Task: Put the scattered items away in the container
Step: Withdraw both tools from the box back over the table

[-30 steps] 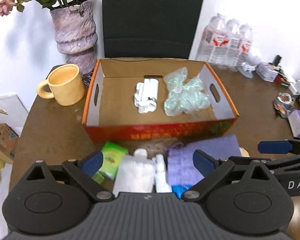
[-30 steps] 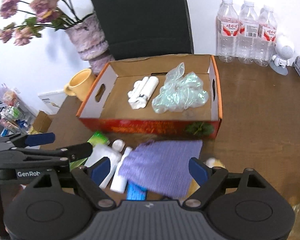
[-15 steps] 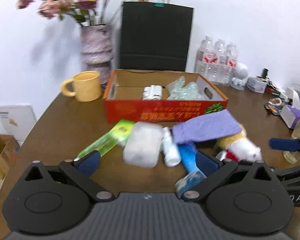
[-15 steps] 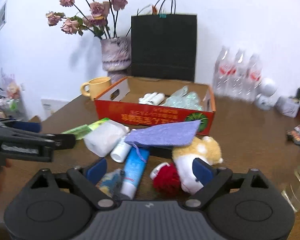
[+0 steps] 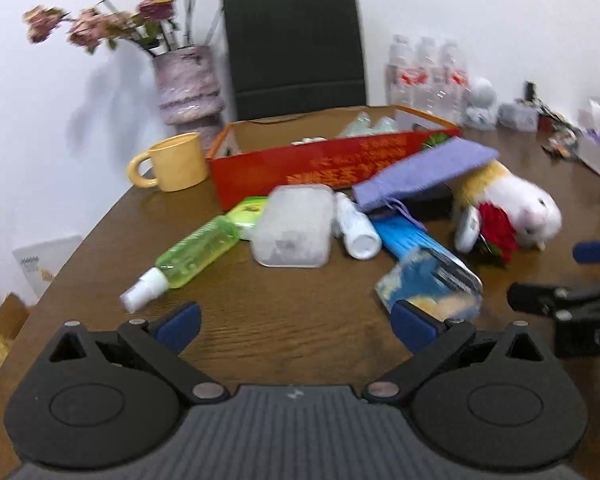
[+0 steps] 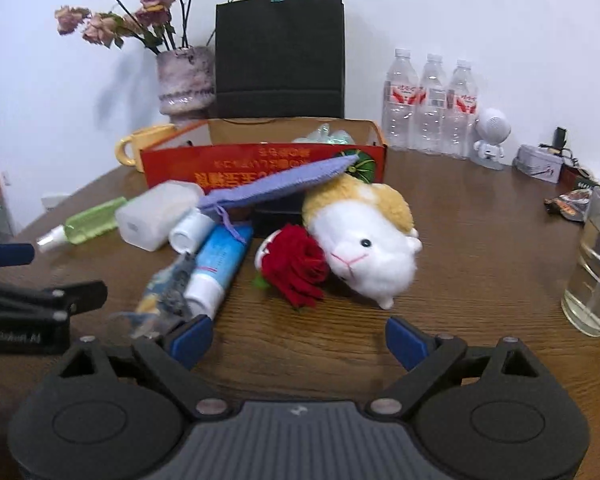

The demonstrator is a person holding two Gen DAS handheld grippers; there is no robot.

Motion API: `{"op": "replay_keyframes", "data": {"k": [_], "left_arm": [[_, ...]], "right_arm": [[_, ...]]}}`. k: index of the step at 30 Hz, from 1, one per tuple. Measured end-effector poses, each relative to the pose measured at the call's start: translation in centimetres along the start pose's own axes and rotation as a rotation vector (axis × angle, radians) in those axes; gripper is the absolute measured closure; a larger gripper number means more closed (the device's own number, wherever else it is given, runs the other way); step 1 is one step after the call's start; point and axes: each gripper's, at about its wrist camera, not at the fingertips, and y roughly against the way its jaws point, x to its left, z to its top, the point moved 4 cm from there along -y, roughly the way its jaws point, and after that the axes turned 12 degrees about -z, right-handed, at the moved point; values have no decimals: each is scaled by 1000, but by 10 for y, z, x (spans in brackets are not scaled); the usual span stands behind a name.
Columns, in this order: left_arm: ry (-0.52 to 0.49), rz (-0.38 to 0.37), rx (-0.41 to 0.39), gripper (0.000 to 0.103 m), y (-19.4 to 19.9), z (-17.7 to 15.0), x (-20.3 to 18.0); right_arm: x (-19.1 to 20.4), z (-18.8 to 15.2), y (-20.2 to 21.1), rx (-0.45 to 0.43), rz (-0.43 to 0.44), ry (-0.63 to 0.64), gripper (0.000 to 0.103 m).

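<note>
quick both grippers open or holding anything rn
left gripper: open, holding nothing, only bare wooden table between its blue pads.
right gripper: open, holding nothing.

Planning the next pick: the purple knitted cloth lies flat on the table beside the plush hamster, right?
Not flat. The purple knitted cloth is propped up at a slant, resting on the white-and-tan plush hamster and other items, as the right wrist view shows.

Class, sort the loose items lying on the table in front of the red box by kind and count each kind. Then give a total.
Bottles: 2 (green spray bottle, white bottle)
Tubes: 1 (blue tube)
Plastic boxes: 1 (clear case)
Packets: 2 (green wipes pack, blue snack packet)
Cloths: 1 (purple cloth)
Toys: 1 (plush hamster)
Flowers: 1 (red rose)
Total: 9
</note>
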Motion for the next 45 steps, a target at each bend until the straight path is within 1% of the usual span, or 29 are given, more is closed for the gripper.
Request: {"op": "replay_keyframes", "data": {"k": [4,9,10,11,15,17,24,34,45], "left_arm": [[-35,-13,13,0,-5,-6,-5],[-29,-8,52,0,-13,-14,-3],[-29,-5,58,0,-14,-15,-3],[-26,-7,62,0,-14,-16,-3],[6,-41,72,0,-14,-17,1],[23,-49,76,0,-14,-18,3],[113,-83,90,0,-16,-20,12],[130,-81,93,0,-16,-21,12],[138,-72,93,0,-17,-20,11]], "right_arm": [[5,-5,-4,26,1,3,10],[8,-6,-7,48,-2,4,10],[6,-7,-10,66,4,-4,10],[5,-7,-13,83,8,-13,7],[4,-7,-14,84,1,-28,6],[3,-8,-15,90,3,-29,0],[7,-8,-16,99,-16,-2,0],[8,-7,-18,100,-21,9,0],[9,-6,-19,97,0,25,0]]}}
